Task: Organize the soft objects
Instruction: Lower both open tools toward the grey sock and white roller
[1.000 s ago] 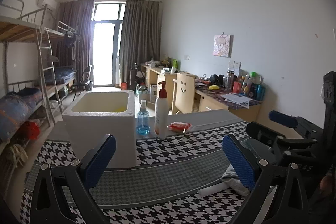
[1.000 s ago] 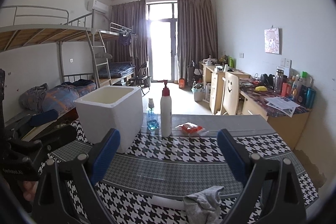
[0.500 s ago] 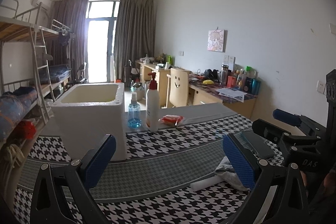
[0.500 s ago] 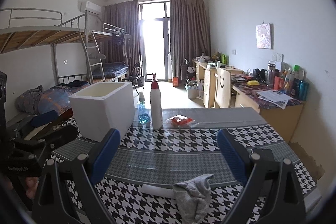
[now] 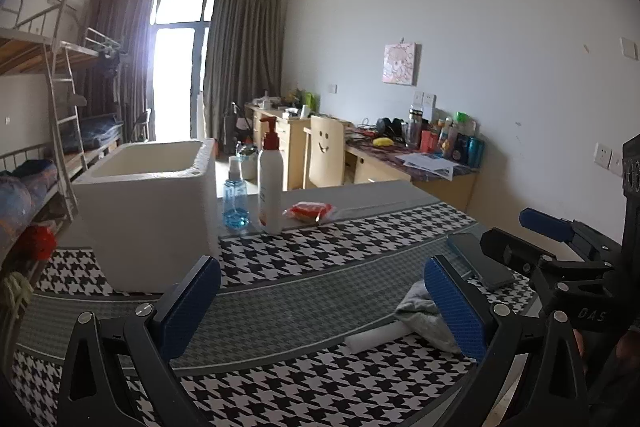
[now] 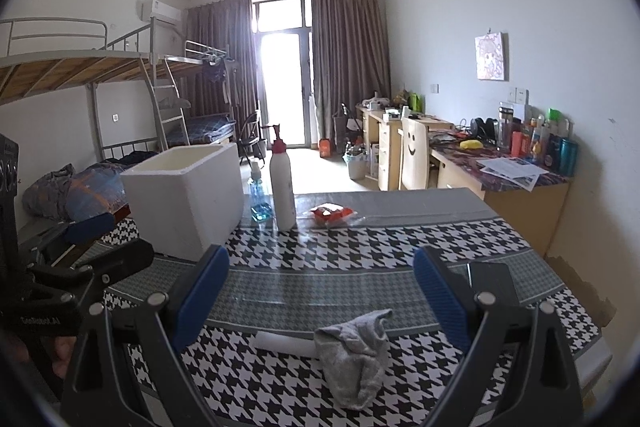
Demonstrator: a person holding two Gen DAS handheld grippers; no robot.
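We are lowering both grippers toward the grey sock (image 6: 354, 355) | right gripper (image 6: 320, 291) jaws spread, now framing it | left gripper (image 5: 320, 301) spread, empty | pickup likely next

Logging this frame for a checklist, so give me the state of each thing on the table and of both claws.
Left claw: open, empty.
Right claw: open, empty.
Grey sock: crumpled, lying on the table, ungripped.
White roll: lying flat, partly under the sock.
Foam box: upright, lid off.
Pump bottle: upright.
Spray bottle: upright.
Phone: flat, screen dark.
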